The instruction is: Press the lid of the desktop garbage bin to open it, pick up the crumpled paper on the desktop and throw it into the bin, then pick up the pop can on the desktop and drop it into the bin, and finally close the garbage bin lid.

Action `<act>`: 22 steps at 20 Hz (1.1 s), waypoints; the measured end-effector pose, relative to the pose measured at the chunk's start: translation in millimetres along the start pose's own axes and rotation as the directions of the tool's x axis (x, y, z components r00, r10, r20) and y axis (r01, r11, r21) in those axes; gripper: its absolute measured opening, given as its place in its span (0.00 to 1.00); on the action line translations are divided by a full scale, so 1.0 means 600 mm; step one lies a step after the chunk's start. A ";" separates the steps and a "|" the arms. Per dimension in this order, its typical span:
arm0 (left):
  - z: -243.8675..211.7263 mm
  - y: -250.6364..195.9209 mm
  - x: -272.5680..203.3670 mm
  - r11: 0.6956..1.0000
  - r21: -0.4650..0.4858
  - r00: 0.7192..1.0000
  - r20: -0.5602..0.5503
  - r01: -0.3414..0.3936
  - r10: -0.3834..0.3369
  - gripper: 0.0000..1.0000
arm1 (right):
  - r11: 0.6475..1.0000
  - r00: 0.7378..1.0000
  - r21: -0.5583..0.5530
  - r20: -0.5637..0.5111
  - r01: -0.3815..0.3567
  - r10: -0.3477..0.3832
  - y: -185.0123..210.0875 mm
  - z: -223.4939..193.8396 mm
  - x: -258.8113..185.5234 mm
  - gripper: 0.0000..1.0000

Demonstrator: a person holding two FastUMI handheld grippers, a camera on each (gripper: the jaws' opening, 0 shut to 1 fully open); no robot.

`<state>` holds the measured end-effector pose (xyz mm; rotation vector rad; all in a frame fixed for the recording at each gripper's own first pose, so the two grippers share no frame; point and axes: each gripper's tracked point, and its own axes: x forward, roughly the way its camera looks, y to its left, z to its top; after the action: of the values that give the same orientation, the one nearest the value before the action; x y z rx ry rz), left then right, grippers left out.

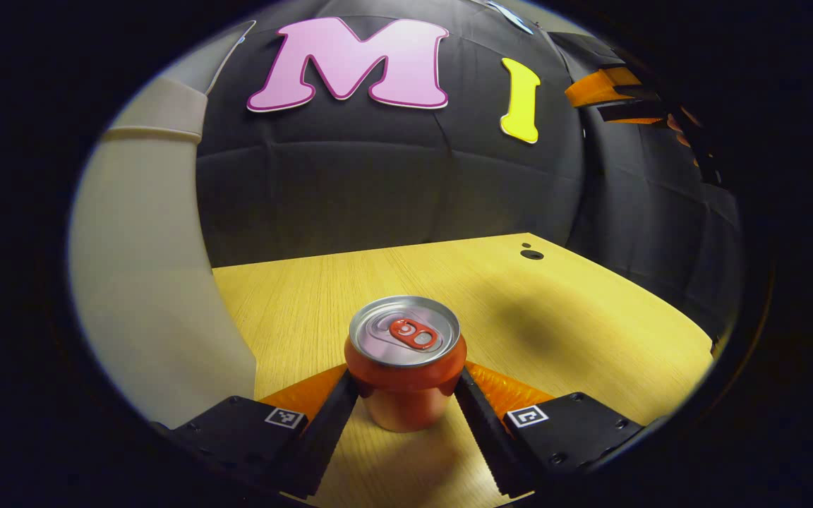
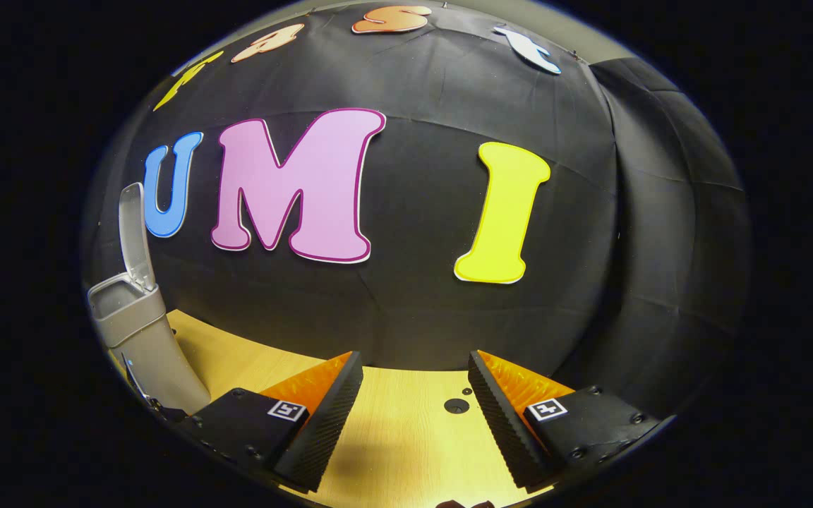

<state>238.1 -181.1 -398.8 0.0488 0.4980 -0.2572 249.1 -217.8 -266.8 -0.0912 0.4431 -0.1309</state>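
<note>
Aluminium can (image 1: pixel 405 367), likely light, slick and dentable, stands mid-table as left gripper (image 1: pixel 406 406) pinches its sides; right gripper (image 2: pixel 415 416) hangs spread.

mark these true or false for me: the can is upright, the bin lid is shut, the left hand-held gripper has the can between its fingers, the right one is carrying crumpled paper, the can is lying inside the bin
1. The pop can stands upright on the wooden table. True.
2. The garbage bin has its lid shut. False: the lid stands raised above the open bin.
3. The left hand-held gripper has the pop can between its fingers. True: one finger sits at each side of the can, though firm contact is hard to confirm.
4. The right hand-held gripper carries crumpled paper. False: its fingers are spread with nothing between them.
5. The pop can lies inside the bin. False: it is on the table.
</note>
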 end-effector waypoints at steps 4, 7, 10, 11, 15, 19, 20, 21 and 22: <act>0.069 -0.012 -0.041 1.000 0.018 0.999 0.045 0.002 -0.003 0.88 | 1.000 1.000 0.008 0.011 -0.011 0.011 0.004 0.012 -0.010 0.97; 0.142 -0.017 -0.086 1.000 0.018 0.996 0.091 -0.010 0.008 0.88 | 1.000 1.000 0.021 0.015 -0.014 0.014 0.008 0.024 -0.033 0.97; 0.230 -0.021 -0.140 1.000 0.006 0.989 0.147 -0.011 0.010 0.88 | 0.999 0.999 0.040 0.030 -0.017 0.016 0.011 0.041 -0.058 0.97; 0.259 -0.019 -0.155 1.000 0.012 0.986 0.168 -0.017 0.015 0.88 | 0.999 0.999 0.041 0.035 -0.016 0.015 0.011 0.048 -0.064 0.97; 0.365 0.009 -0.222 0.999 -0.008 0.969 0.243 -0.046 0.046 0.88 | 0.999 0.999 0.052 0.046 -0.016 0.014 0.016 0.078 -0.101 0.97; 0.432 0.101 -0.278 0.989 0.016 0.944 0.303 -0.144 0.132 0.88 | 0.996 0.997 0.087 0.077 -0.001 -0.005 0.016 0.114 -0.147 0.97; 0.442 0.133 -0.291 0.983 0.025 0.936 0.313 -0.181 0.164 0.88 | 0.995 0.997 0.101 0.079 0.003 -0.011 0.018 0.121 -0.157 0.97; 0.446 0.171 -0.299 0.973 0.038 0.922 0.329 -0.228 0.203 0.88 | 0.993 0.997 0.119 0.079 -0.001 -0.009 0.023 0.126 -0.169 0.97; 0.446 0.209 -0.312 0.962 0.048 0.913 0.330 -0.268 0.238 0.88 | 0.991 0.997 0.135 0.080 -0.015 0.004 0.033 0.133 -0.179 0.97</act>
<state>236.3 -45.7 -76.6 0.1588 0.1499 -0.0296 189.3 -177.8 -152.2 0.0391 0.3543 -0.1471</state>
